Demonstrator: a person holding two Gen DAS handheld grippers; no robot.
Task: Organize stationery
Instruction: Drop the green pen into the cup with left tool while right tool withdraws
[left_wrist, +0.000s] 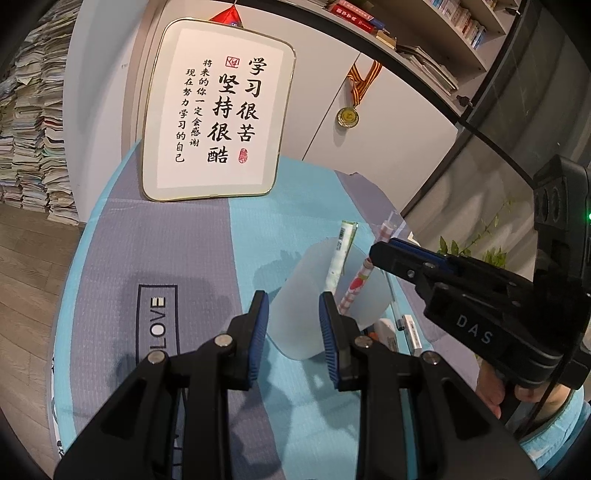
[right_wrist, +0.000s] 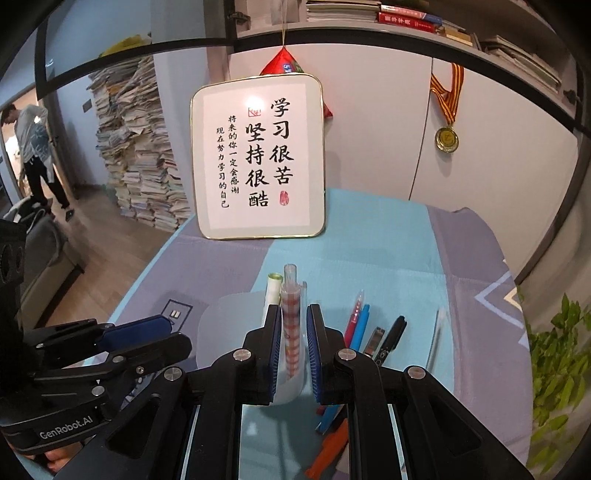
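Observation:
A frosted translucent pen cup stands on the blue and grey cloth. It holds a white-green pen and a red-patterned pen. My left gripper is open, its fingers on either side of the cup's near wall, not touching. My right gripper is open around the red-patterned pen, which stands in the cup beside the white-green pen; a gap shows on each side. In the left wrist view the right gripper hovers over the cup's right rim.
Loose pens lie on the cloth right of the cup: pink, blue, black marker, a clear one, orange ones. A framed calligraphy board stands behind. A plant is at the right edge.

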